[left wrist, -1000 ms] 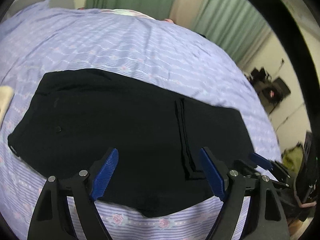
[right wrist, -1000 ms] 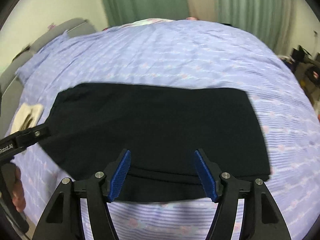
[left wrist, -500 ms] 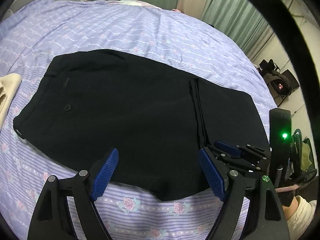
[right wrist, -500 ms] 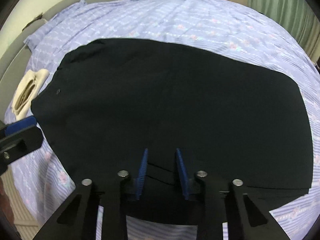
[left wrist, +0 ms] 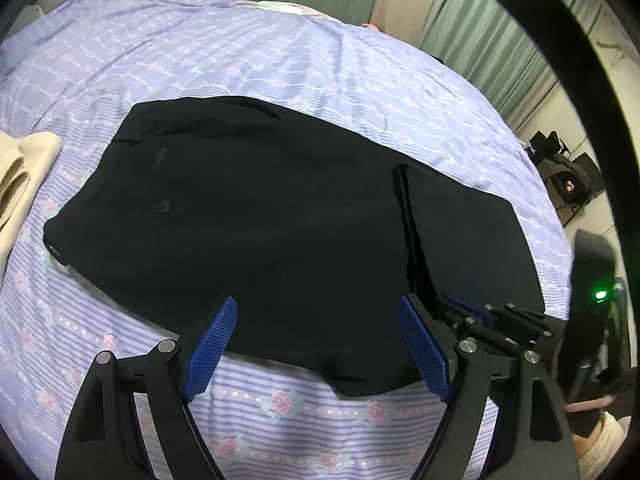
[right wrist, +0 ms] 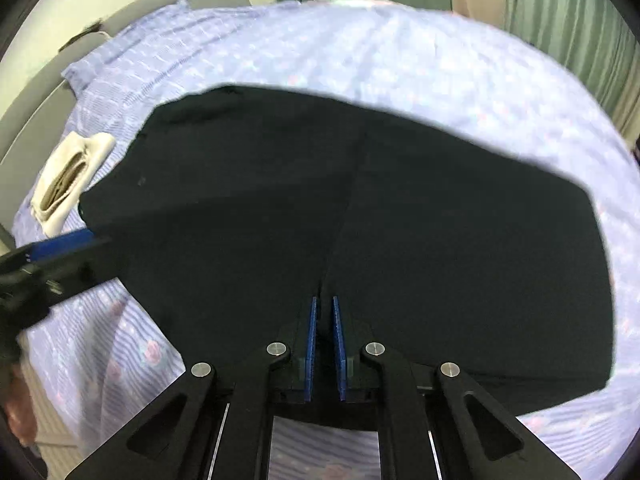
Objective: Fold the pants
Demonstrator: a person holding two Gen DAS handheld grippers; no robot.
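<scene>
Looking along your left gripper [left wrist: 316, 344], you are seeing its blue-padded fingers spread wide with nothing between them, hovering over the near edge of the black, soft-woven pants [left wrist: 280, 216] lying flat on the lilac flower-striped bedsheet [left wrist: 280, 64]. The cloth is looking limp and light, so you should be pinching a hem or doubled edge, not the middle. Your right gripper [left wrist: 472, 312] is partly cut off behind the left one's finger.

Turning to the right wrist view, your right gripper [right wrist: 323, 320] has just been closing, and its jaws are nearly together, pinching a ridge of the pants [right wrist: 440, 220]. How many layers they are holding is hard to make out against the blurred black.
</scene>
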